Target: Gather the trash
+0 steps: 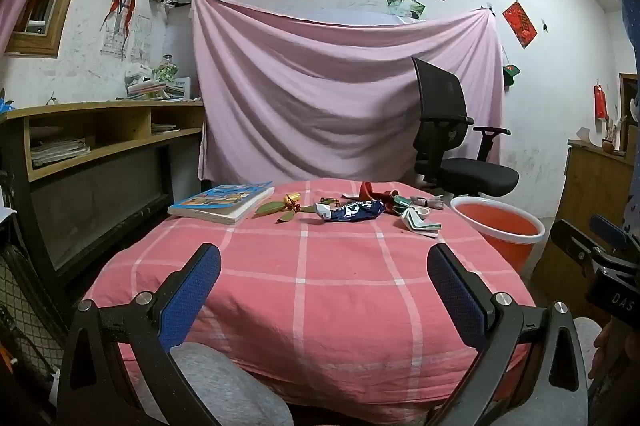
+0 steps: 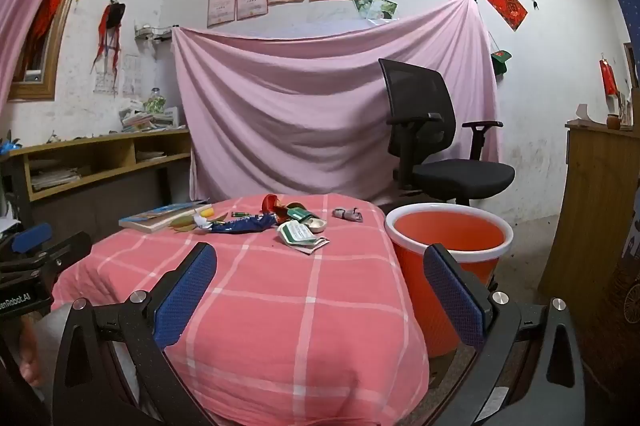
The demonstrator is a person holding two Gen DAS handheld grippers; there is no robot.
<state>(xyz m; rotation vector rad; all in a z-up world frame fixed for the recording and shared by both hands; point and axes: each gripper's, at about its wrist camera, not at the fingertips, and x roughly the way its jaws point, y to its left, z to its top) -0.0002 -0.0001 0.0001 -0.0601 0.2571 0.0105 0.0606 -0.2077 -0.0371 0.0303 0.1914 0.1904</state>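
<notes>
A book point(image 1: 222, 203) lies at the far left of the pink checked cloth point(image 1: 320, 286), with leaves point(image 1: 280, 209) just beside it. The trash sits in one cluster along the cloth's far edge, centre frame: one blue wrapper point(image 1: 354, 211), one red scrap point(image 1: 370, 190), one green-and-white packet point(image 2: 300, 236) and one grey crumpled piece point(image 2: 348, 214). One orange bucket point(image 2: 448, 238) stands right of the cloth, below its edge, and one black chair point(image 2: 436, 145) behind it. The left gripper point(image 1: 324, 290) and right gripper point(image 2: 320, 290) both hang spread wide and hold nothing, over bare cloth in the lower frame, well apart from the trash.
</notes>
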